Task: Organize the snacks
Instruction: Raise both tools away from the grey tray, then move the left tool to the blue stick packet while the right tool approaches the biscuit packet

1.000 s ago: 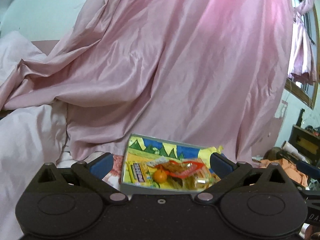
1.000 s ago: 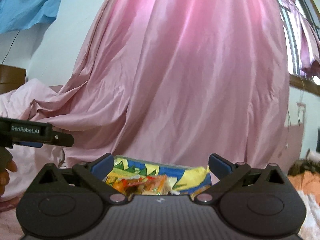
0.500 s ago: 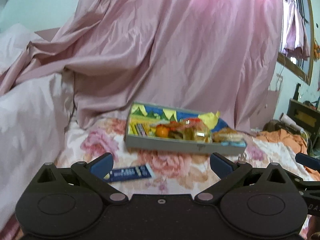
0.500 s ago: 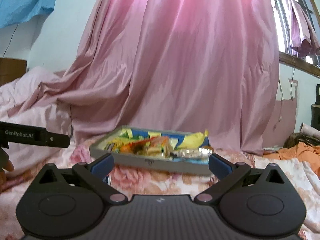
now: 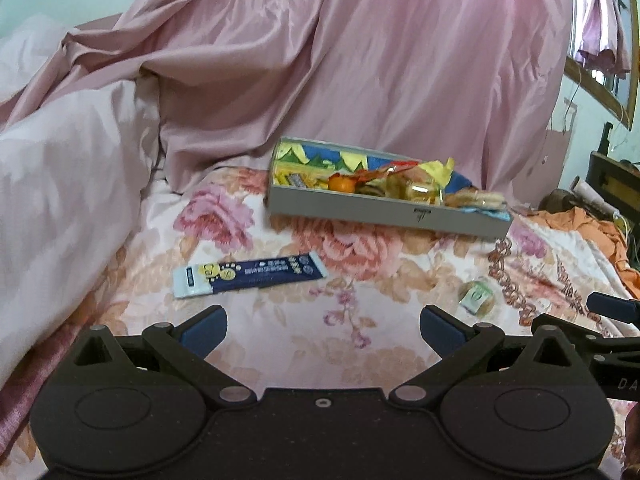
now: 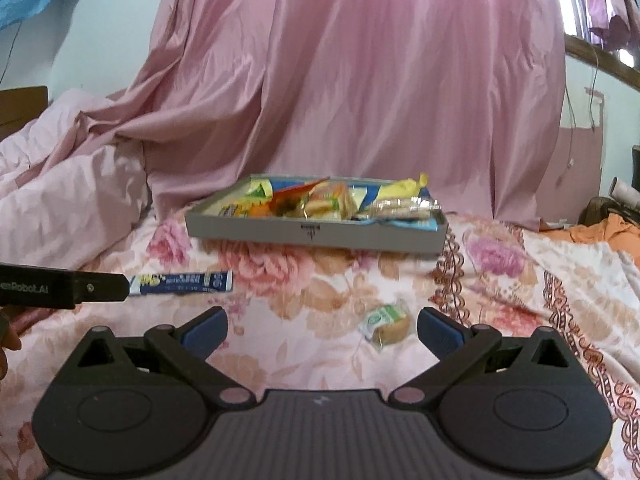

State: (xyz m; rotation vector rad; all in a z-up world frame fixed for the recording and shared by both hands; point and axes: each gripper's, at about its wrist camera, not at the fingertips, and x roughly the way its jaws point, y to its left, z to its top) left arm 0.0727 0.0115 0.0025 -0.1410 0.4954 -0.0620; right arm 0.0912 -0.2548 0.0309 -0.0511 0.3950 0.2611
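— Where are the snacks?

— Most sit piled in the grey tray (image 5: 384, 209) on my floral bedspread (image 5: 360, 344), in front of the pink curtain (image 5: 360, 60). A mandarin (image 5: 342, 184) shows among the wrappers. Two lie loose on the spread: a blue snack stick (image 5: 246, 274) near my left gripper (image 5: 322, 326), and a small wrapped cake (image 6: 386, 322) just beside the right gripper (image 6: 322, 326).

— What are you gripping?

— Nothing. Both stand spread wide, empty, above the bedspread, well short of the tray.
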